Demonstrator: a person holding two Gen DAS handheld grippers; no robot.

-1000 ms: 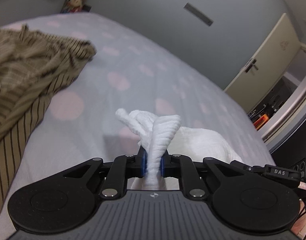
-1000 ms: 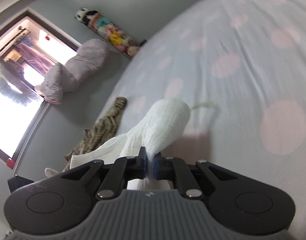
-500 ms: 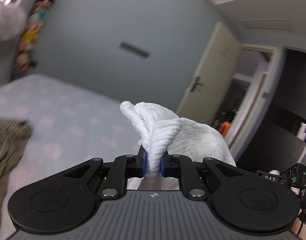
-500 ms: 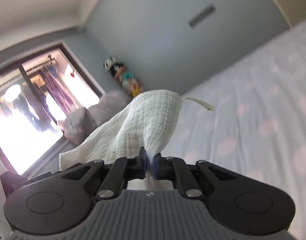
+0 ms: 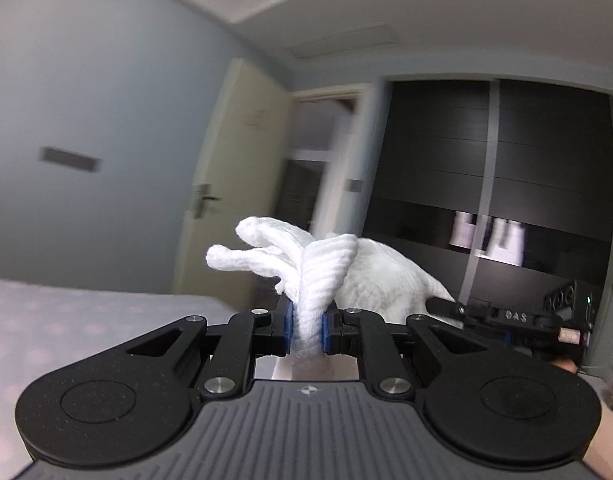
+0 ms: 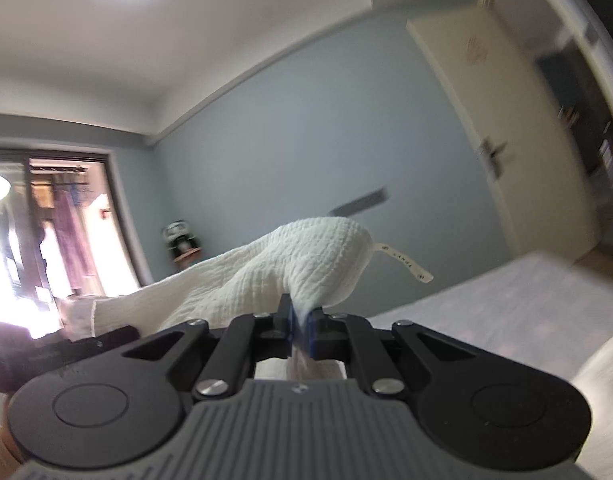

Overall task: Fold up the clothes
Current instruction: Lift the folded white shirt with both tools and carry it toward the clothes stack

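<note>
Left wrist view, left to right: a pale bed with faint pink dots fills the lower left; behind it stand a grey-blue wall and a cream door hanging ajar. At centre the left gripper points level, its blue pads clamped on a bunched fold of the white garment, which rises above the jaws and drapes away to the right, clear of the bed. Dark cabinets occupy the right; the other tool's black body shows at the right edge.

Right wrist view, left to right: a bright window at far left, the same wall behind. The garment stretches from the left edge to the centre, where the right gripper pinches its corner with jaws nearly together; a small label juts from the cloth. The door and bed lie to the right.
</note>
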